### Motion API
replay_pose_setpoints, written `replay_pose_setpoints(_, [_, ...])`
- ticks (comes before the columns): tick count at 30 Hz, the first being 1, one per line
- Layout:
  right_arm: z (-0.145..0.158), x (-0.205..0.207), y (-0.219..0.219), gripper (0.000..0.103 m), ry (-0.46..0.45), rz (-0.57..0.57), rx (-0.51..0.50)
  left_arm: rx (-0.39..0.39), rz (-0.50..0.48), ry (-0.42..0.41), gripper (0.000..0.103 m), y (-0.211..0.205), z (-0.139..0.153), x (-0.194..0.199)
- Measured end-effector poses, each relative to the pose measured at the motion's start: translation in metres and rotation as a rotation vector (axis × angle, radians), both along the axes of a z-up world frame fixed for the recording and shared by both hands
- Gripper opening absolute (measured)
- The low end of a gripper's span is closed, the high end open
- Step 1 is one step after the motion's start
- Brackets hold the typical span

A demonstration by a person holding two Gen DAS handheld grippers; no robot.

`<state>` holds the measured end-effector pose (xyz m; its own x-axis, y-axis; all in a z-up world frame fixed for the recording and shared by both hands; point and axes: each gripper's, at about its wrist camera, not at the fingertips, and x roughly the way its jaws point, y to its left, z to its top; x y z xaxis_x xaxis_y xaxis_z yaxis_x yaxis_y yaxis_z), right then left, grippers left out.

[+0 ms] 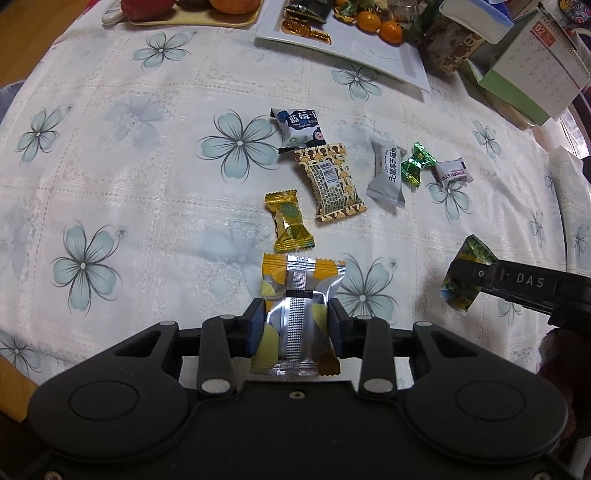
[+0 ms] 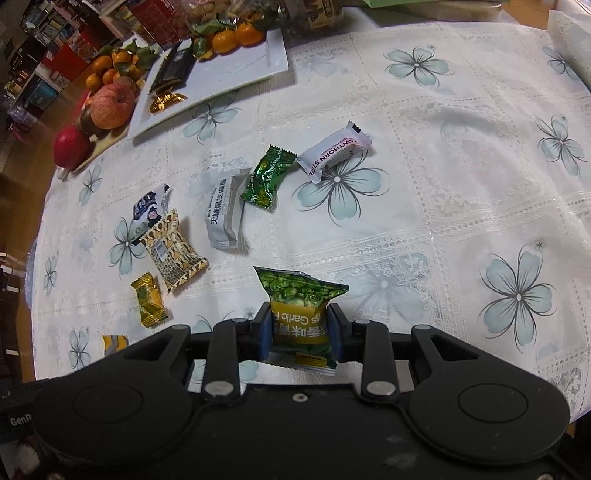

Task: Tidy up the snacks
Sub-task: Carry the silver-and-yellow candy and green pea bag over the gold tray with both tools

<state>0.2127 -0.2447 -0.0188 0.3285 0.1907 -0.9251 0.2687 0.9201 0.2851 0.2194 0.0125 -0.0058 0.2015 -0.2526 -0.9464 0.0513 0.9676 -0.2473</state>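
Note:
My left gripper (image 1: 295,314) is shut on a silver and yellow snack packet (image 1: 297,295), held above the floral tablecloth. My right gripper (image 2: 300,319) is shut on a green garlic pea packet (image 2: 299,295); it also shows at the right of the left wrist view (image 1: 461,280). Loose snacks lie on the cloth: a gold candy (image 1: 289,220), a tan patterned packet (image 1: 330,182), a blue blueberry packet (image 1: 298,127), a grey packet (image 1: 388,173), a green candy (image 1: 417,162) and a white hawthorn strip (image 1: 450,172). A white tray (image 1: 388,61) holds several sweets and small oranges at the back.
A yellow plate with fruit (image 1: 184,16) stands at the back left. A jar (image 1: 450,44), a box and a desk calendar (image 1: 535,70) stand at the back right. Apples and oranges (image 2: 110,105) show left in the right wrist view. The table edge (image 1: 14,373) is near left.

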Motion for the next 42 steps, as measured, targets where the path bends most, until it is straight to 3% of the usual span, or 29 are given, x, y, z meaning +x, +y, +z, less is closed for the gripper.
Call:
replay_pose_setpoints(10, [0.022, -0.110, 0.010, 0.033, -0.205, -0.013, 0.039, -0.065, 0.003, -0.121, 0.044, 0.021, 0.006, -0.083])
replay_pose_setpoints(18, [0.018, -0.186, 0.014, 0.032, -0.269, -0.007, 0.033, -0.059, 0.004, -0.169, 0.044, 0.023, 0.006, -0.125])
replay_pose_setpoints(31, [0.005, -0.246, 0.015, 0.032, -0.245, -0.106, 0.084, -0.029, -0.033, -0.112, 0.044, 0.007, -0.013, -0.171])
replay_pose_setpoints(42, [0.012, -0.270, 0.014, 0.033, -0.335, -0.169, 0.074, -0.019, -0.089, -0.085, 0.044, -0.010, -0.023, -0.197])
